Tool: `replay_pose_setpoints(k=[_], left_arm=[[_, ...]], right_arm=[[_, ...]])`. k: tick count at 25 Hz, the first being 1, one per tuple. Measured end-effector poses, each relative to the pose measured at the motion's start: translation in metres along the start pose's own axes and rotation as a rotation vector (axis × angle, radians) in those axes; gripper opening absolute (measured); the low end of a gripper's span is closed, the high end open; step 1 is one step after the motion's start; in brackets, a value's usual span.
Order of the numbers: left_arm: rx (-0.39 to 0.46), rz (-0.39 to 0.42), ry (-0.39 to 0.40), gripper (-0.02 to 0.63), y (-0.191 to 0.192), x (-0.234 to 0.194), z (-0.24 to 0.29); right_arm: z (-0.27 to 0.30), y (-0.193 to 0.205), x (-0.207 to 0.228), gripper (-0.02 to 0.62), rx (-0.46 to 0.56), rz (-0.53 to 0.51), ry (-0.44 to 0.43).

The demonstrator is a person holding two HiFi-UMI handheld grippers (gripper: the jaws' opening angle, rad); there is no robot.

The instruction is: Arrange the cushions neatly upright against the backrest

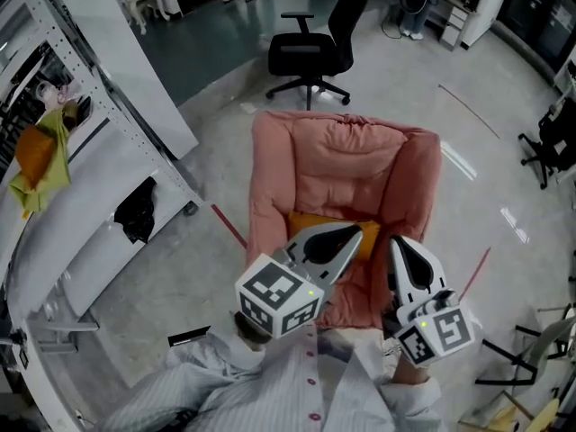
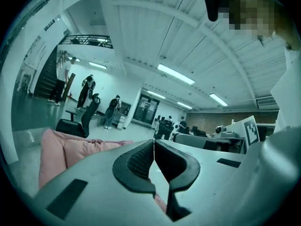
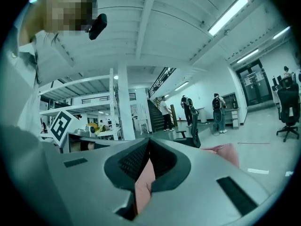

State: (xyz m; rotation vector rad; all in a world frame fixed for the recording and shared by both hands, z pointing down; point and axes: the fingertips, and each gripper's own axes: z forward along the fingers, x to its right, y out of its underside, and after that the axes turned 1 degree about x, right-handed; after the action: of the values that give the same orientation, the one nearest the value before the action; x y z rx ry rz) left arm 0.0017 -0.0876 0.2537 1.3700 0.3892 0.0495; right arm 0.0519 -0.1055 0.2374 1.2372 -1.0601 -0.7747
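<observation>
The ribbed fingers [image 2: 140, 160] of your left gripper [image 2: 154, 144] are pressed together at the tips, and nothing is between them; through the little gap under the tips you see only pale floor and a bit of pink. The fingers [image 3: 134, 161] of your right gripper [image 3: 149, 142] are pressed together too, and they hold nothing; the pink in the gap below them is the pink chair [image 1: 270, 178] behind them, not something pinched. Both grippers hang in the air over the front edge of the pink chair's seat and point toward its back; your left one is over the middle of the seat and your right one is over the seat's right side. Each has its marker cube [image 1: 279, 297] on the end nearest you, past the front of the pink chair, just above your striped shirt [image 1: 270, 390].

The orange cushion [image 1: 313, 223] is on the pink chair's seat, at the foot of the backrest [image 1: 346, 151]; your left gripper covers part of it, so you cannot tell if it stands up or lies flat.

Behind the pink chair stands a black office chair [image 1: 315, 48]; to the pink chair's left is a white shelf rack [image 1: 108, 196] with a yellow cloth [image 1: 40, 165] on it. Far beyond the pink chair, some people [image 2: 113, 109] stand in the room.
</observation>
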Motion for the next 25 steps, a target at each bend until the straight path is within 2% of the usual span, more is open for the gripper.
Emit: replay_pose_setpoints(k=[4, 9, 25], left_arm=[[0.006, 0.051, 0.026, 0.011, -0.004, 0.015, -0.005], [0.001, 0.052, 0.048, 0.010, -0.001, 0.028, -0.010], [0.003, 0.076, 0.058, 0.009, 0.001, 0.039, -0.014]], right_arm=[[-0.008, -0.001, -0.010, 0.014, 0.004, 0.011, -0.005], [-0.015, -0.001, -0.023, 0.014, 0.005, 0.018, -0.025], [-0.022, -0.001, -0.029, 0.013, -0.004, 0.000, -0.012]])
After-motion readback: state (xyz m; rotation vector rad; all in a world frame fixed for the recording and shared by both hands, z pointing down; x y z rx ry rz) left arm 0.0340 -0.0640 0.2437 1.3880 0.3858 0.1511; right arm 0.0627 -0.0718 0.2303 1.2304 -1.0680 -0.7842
